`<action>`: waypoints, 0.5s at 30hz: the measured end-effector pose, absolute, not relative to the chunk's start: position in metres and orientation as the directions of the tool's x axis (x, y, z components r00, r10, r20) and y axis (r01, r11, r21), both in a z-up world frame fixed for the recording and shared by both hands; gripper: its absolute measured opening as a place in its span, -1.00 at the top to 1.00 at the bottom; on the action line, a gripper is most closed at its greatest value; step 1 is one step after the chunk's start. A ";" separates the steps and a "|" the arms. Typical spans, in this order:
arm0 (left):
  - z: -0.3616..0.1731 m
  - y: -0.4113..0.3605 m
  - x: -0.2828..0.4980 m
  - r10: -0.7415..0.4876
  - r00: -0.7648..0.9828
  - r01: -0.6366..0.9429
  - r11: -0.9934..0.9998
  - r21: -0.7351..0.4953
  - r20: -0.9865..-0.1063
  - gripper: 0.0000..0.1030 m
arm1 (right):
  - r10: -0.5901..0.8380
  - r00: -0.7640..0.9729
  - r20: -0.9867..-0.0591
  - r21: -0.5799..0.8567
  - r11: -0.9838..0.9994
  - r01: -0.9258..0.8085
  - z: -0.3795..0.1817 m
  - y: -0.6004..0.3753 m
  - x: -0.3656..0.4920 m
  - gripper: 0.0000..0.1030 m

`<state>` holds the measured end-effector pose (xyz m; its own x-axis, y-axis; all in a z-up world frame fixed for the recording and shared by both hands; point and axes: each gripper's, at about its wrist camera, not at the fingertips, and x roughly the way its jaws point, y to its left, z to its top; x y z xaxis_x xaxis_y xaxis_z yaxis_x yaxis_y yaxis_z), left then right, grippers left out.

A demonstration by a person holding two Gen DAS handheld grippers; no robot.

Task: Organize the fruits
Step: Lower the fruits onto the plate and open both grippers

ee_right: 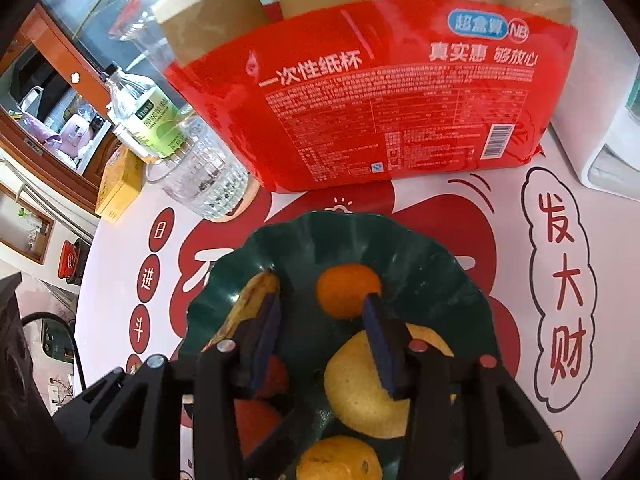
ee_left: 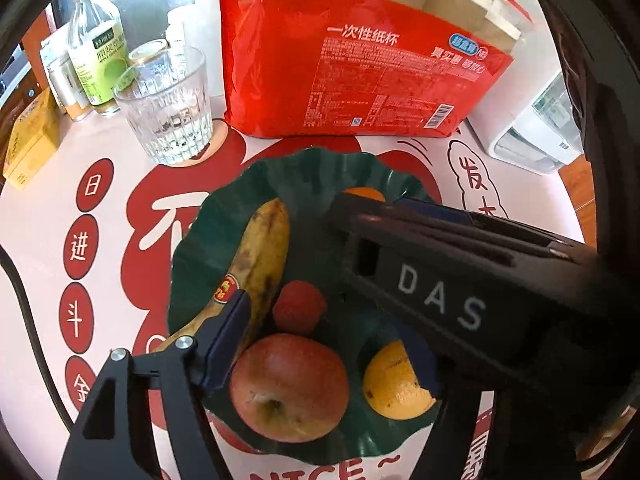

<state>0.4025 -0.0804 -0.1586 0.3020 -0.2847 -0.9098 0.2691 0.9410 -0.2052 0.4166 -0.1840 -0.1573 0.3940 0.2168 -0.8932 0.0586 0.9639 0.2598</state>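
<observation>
A dark green wavy-rimmed plate [ee_left: 224,216] [ee_right: 436,264] holds the fruit. In the left wrist view it carries a spotted banana [ee_left: 260,256], a small red fruit [ee_left: 298,306], a red apple [ee_left: 288,388] and an orange [ee_left: 394,384]. My left gripper [ee_left: 324,344] is open above the apple, its left finger [ee_left: 224,344] beside the banana. My right gripper [ee_right: 320,336] is open and empty over the plate and crosses the left wrist view as a black body [ee_left: 440,280]. Under it lie a tangerine [ee_right: 346,290], a yellow pear-like fruit [ee_right: 360,388] and an orange [ee_right: 340,460].
A red pack of paper cups [ee_left: 360,68] [ee_right: 400,112] stands just behind the plate. A ribbed glass [ee_left: 166,108] [ee_right: 204,176], a green-labelled bottle [ee_left: 98,48] and a yellow box [ee_left: 30,140] stand at back left. A white appliance [ee_left: 532,112] stands at right.
</observation>
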 end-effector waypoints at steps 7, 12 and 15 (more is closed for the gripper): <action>-0.143 -0.070 0.387 -0.279 0.307 0.262 0.944 -0.200 -0.910 -0.40 | 0.207 0.421 -0.883 0.248 0.968 0.043 -0.137 -0.182 0.402 0.15; -0.131 -0.064 0.369 -0.252 0.322 0.273 0.948 -0.165 -0.912 -0.40 | 0.200 0.437 -0.877 0.239 0.970 0.036 -0.124 -0.181 0.384 0.15; -0.121 -0.060 0.356 -0.235 0.335 0.276 0.950 -0.143 -0.912 -0.40 | 0.196 0.436 -0.878 0.234 0.972 0.034 -0.117 -0.179 0.371 0.15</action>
<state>0.3564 -0.0602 -0.1208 0.3354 -0.2349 -0.9123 0.2760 0.9504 -0.1432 0.3714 -0.1793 -0.1174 0.4360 0.1961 -0.8783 0.0339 0.9717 0.2338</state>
